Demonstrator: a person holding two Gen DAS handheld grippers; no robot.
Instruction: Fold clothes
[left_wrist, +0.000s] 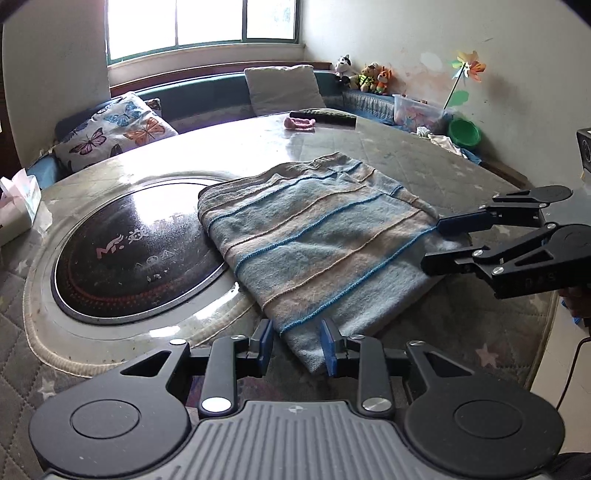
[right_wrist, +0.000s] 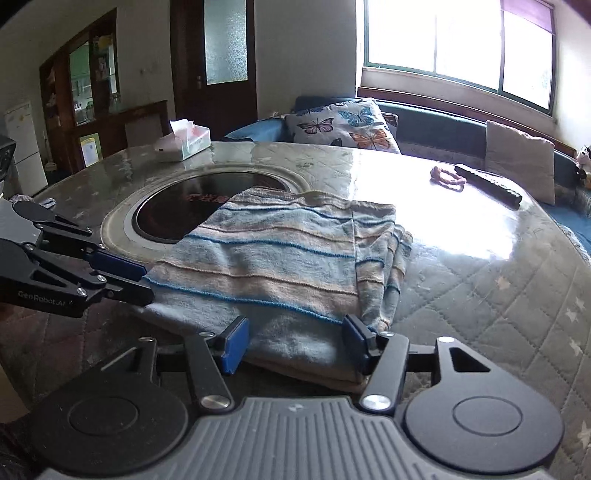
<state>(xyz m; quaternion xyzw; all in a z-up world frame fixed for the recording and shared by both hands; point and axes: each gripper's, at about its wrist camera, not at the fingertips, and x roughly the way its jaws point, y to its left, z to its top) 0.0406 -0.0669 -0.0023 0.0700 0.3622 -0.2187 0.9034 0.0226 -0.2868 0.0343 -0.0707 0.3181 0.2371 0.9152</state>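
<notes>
- The striped garment (left_wrist: 317, 243) lies on the round table (left_wrist: 424, 162), already folded into a thick, roughly rectangular packet of several layers. One end of it hangs over the dark glass cooktop (left_wrist: 133, 251) that is set in the middle of the table.
- From this, the folding seems to be far along. The stacked edges on one side are still a little uneven, so a last fold or some smoothing may remain; this is only a judgement.
- The left gripper (left_wrist: 297, 345) stands at the near corner of the garment. Its blue pads are apart, the corner lies between them, and they do not press on it.
- The right gripper (right_wrist: 291, 341) is at the neighbouring edge of the packet. Its jaws are wide apart, the cloth edge lies between the pads, and nothing is pinched.
- So neither gripper holds the garment at this moment; it rests by itself on the table.
- Containers: a tissue box (right_wrist: 184, 142) stands near the table edge with a tissue coming out of the top.
- A clear plastic bin (left_wrist: 417, 112) stands by the wall with colourful things inside; what they are is not possible to tell.
- A green bowl (left_wrist: 464, 132) is next to the bin; its inside is not visible.
</notes>
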